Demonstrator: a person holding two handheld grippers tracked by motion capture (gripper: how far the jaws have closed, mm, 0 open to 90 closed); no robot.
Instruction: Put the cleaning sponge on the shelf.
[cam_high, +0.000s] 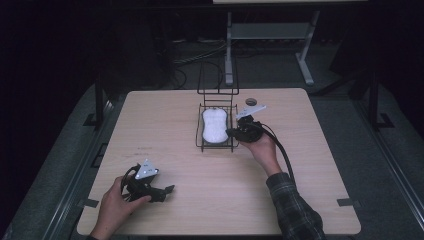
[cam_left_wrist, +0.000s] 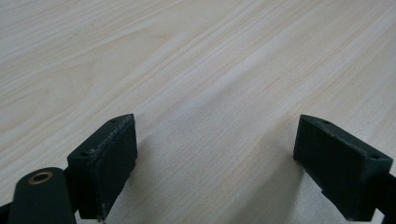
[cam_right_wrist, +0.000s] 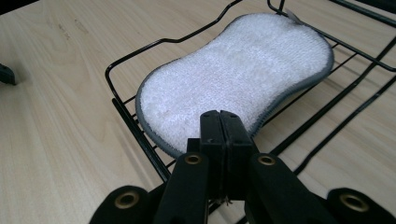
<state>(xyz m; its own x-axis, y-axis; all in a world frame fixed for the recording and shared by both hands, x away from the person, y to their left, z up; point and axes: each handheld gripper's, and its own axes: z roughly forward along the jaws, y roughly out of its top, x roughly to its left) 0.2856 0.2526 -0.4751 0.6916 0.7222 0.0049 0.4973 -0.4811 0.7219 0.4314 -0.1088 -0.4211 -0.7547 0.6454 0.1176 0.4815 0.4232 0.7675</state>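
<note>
While the sponge (cam_right_wrist: 233, 81) lies in the rack (cam_right_wrist: 122, 109) at frame centre, right gripper (cam_right_wrist: 219, 122), jaws pressed together, pinches nothing, so lifting remains; left gripper (cam_left_wrist: 210, 158) rests spread.

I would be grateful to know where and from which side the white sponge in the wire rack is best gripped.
Probably at the rounded near end of the white sponge, which overhangs the wire rack rim. It lies flat and peanut-shaped, so come in low from the right hand-held gripper side, jaws opened above and below that edge; they are now shut.
</note>
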